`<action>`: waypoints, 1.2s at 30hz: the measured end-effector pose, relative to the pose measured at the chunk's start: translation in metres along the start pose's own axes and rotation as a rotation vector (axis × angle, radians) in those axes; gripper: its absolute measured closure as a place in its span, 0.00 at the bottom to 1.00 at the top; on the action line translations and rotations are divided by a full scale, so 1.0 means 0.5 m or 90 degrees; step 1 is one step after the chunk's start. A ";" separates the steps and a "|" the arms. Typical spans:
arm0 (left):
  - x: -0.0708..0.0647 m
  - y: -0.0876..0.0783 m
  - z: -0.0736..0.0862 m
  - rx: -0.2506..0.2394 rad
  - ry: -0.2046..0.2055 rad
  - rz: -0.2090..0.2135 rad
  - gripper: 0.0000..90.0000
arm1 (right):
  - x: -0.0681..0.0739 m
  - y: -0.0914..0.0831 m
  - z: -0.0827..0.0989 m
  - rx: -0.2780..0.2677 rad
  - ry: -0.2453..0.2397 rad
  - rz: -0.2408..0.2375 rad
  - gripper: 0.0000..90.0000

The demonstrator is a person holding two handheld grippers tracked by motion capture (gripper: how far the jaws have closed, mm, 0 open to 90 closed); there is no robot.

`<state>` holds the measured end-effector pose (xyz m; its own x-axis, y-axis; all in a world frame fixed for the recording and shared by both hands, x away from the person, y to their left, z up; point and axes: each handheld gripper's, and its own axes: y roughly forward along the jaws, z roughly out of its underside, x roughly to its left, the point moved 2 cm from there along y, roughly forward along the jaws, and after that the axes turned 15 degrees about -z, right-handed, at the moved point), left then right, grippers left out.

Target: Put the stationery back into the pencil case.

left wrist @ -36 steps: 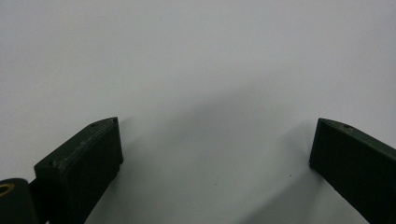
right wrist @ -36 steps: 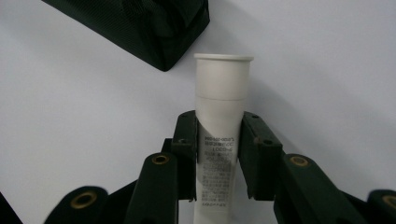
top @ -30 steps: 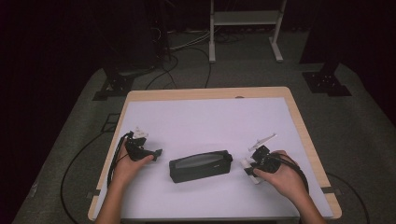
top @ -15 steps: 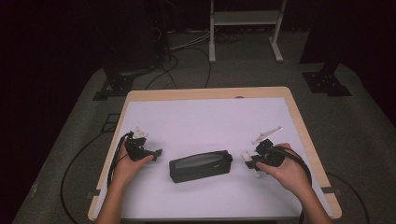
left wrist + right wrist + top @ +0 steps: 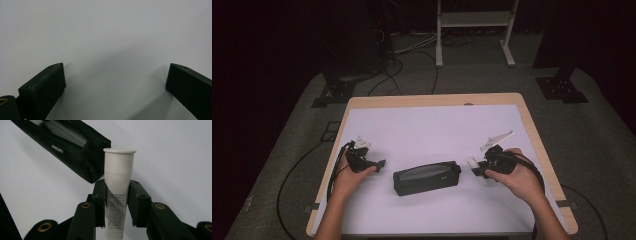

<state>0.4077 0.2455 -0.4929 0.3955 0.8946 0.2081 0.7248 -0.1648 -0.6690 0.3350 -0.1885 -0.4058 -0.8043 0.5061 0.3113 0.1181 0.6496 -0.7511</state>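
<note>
Right tongs (image 5: 117,205): clamped on a white tube (image 5: 118,182), cap forward.
Left tongs (image 5: 115,82): wide, holding nothing.
Case (image 5: 427,177): near the surface's (image 5: 432,125) front edge, between both tongs.
Risk: the smooth tube could slip if it bumps the case.

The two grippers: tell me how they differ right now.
The left gripper has its jaws spread wide over bare table; the right gripper is clamped on a white plastic tube. The left points away from the black zippered pouch; the right points toward it. Both have black jaws.
</note>
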 end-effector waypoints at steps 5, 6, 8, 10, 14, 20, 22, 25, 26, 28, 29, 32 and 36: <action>0.000 0.000 0.000 0.000 0.000 0.000 0.02 | -0.002 0.000 -0.008 -0.003 -0.017 -0.005 0.76; 0.000 0.000 0.000 0.000 0.000 0.000 0.02 | -0.002 0.000 -0.009 -0.003 -0.018 -0.006 0.76; 0.000 0.000 0.000 0.000 0.000 0.000 0.02 | -0.002 -0.001 -0.012 -0.004 -0.023 -0.009 0.76; 0.000 0.000 0.000 0.000 0.000 0.000 0.02 | -0.001 -0.001 -0.016 -0.009 -0.027 -0.013 0.76; 0.000 0.000 0.000 0.000 0.000 0.000 0.02 | 0.003 -0.001 -0.025 -0.015 -0.039 -0.021 0.76; 0.000 0.000 0.000 0.000 0.000 0.000 0.02 | 0.007 0.004 -0.037 -0.018 -0.061 -0.030 0.76; 0.000 0.000 0.000 0.000 0.000 0.000 0.02 | 0.010 0.007 -0.042 -0.022 -0.065 -0.037 0.76; 0.000 0.000 0.000 0.000 0.000 0.000 0.02 | 0.013 0.011 -0.051 -0.021 -0.073 -0.041 0.76; 0.000 0.000 0.000 0.000 0.000 0.000 0.02 | 0.013 0.012 -0.053 -0.020 -0.079 -0.042 0.76; 0.000 0.000 0.000 0.000 0.000 0.000 0.02 | 0.017 0.015 -0.060 -0.019 -0.083 -0.047 0.76; 0.000 0.000 0.000 0.000 0.000 0.000 0.02 | 0.018 0.016 -0.062 -0.020 -0.084 -0.048 0.76; 0.000 0.000 0.000 0.000 0.000 0.000 0.02 | 0.023 0.020 -0.073 -0.019 -0.090 -0.054 0.76; 0.000 0.000 0.000 0.000 0.000 0.000 0.02 | 0.031 0.025 -0.089 -0.022 -0.106 -0.064 0.76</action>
<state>0.4077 0.2455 -0.4929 0.3958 0.8946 0.2076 0.7247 -0.1654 -0.6690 0.3500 -0.1474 -0.3843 -0.8981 0.3381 0.2812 0.0491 0.7125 -0.6999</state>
